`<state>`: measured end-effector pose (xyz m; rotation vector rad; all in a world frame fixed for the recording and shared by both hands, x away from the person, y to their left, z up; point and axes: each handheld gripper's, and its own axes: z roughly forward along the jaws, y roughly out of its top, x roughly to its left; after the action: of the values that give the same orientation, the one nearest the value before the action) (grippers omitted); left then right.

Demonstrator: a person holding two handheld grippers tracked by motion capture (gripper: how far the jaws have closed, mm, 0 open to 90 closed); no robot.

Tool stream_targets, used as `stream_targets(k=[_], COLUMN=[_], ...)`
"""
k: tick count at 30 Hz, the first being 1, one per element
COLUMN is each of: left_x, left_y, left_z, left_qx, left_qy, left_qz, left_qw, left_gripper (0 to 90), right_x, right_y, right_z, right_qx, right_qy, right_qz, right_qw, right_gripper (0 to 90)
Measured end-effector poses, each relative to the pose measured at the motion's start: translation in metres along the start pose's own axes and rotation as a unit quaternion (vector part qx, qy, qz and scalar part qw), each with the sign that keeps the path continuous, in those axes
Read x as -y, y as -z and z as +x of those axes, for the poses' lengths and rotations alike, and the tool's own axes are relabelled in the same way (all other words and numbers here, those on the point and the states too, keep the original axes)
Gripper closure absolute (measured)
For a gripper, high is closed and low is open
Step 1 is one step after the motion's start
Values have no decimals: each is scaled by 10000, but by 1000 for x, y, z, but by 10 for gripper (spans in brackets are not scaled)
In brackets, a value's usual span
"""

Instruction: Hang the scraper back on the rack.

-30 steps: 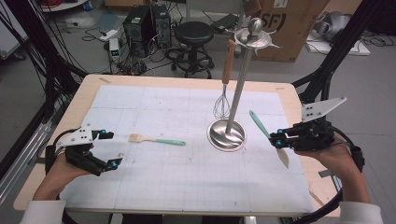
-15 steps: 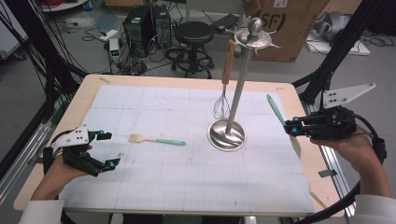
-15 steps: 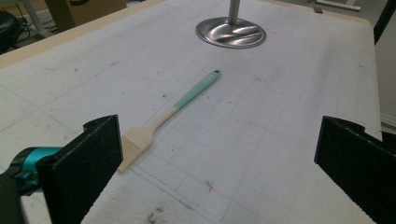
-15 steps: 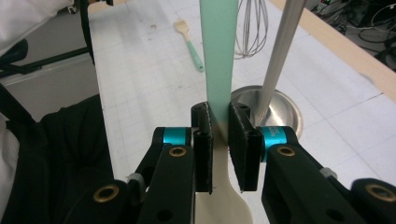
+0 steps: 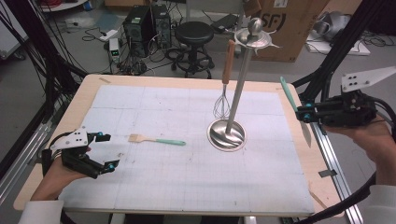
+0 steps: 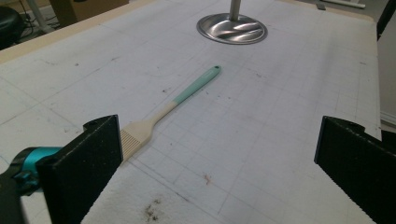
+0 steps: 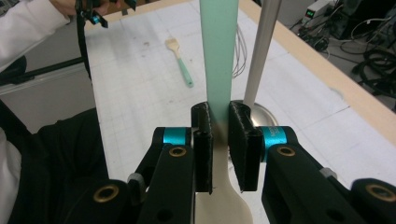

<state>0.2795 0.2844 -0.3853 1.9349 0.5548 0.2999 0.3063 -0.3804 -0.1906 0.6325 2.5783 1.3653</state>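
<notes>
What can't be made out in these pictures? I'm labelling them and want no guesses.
- Spatula: right gripper view, handle tip cut off by the top edge; blade partly hidden by the right tool.
- Stand: left gripper view, pole cut off by the top edge.
- Whisk: high view, hook too small to tell.

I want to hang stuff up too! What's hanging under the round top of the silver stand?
A whisk with a brown handle hangs under the top of the stand, its wires close above the table. The hook holding it is too small to make out.

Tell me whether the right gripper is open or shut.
Shut. In the right gripper view, the right gripper has both black jaws pressed against the spatula, at the junction of its teal handle and cream blade.
</notes>
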Motion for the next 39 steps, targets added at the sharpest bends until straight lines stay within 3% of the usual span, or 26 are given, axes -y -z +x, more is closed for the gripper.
stream_targets(k=[12, 21, 39], left_x=[1, 1, 1], left_y=[-2, -2, -3], left_z=[1, 0, 0], left_qx=[-16, -29, -23], left_qy=[27, 12, -24], left_qz=[36, 57, 100], left_qw=[10000, 10000, 9999], left_gripper=[17, 17, 17], right_x=[-29, -43, -51], right_y=[19, 19, 10], right_z=[-15, -31, -44], right_qx=[113, 170, 142], right_qy=[1, 46, 13], right_qz=[-9, -30, 34], right_qw=[9999, 9998, 9999], right_gripper=[808, 808, 808])
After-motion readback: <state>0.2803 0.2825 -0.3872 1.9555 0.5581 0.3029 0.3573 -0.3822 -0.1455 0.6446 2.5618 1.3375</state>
